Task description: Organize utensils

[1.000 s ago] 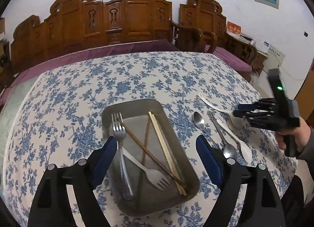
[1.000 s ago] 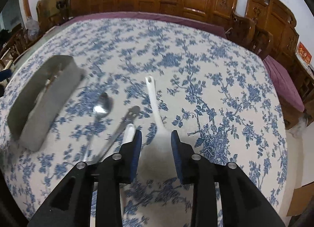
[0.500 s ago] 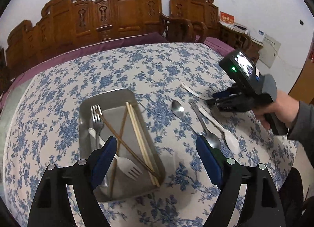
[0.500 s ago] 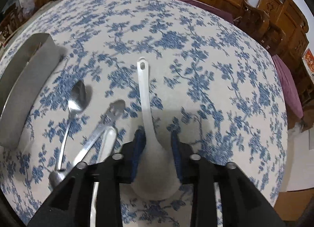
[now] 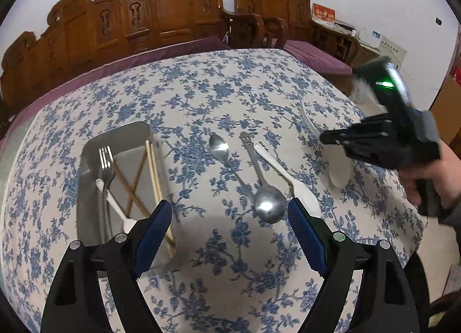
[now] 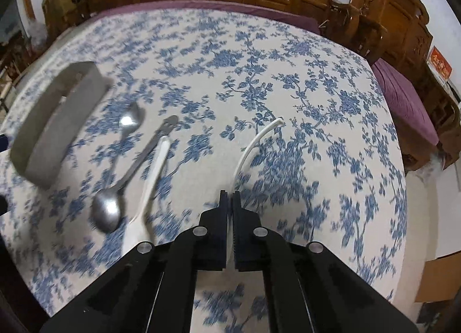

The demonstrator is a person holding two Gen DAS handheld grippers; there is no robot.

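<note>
My right gripper (image 6: pixel 229 197) is shut on a white soup spoon (image 6: pixel 250 146) and holds it off the tablecloth, handle pointing away; it also shows in the left wrist view (image 5: pixel 340 169) under that gripper (image 5: pixel 328 138). My left gripper (image 5: pixel 230 226) is open and empty above the table. A metal tray (image 5: pixel 86 218) at its left holds a metal fork (image 5: pixel 106 157), a white plastic fork (image 5: pixel 115 206) and chopsticks (image 5: pixel 154 177). Two metal spoons (image 5: pixel 222 148) (image 5: pixel 266 203) and a white plastic spoon (image 5: pixel 288 180) lie on the cloth.
The round table has a blue floral cloth (image 5: pixel 201 97). Carved wooden benches (image 5: pixel 161 10) with purple cushions stand behind it. The table edge drops off at the right, near a cardboard box (image 6: pixel 435 278).
My right gripper closed on the white soup spoon and lifted it off the cloth. My left gripper shifted right, so the tray now lies at its left.
</note>
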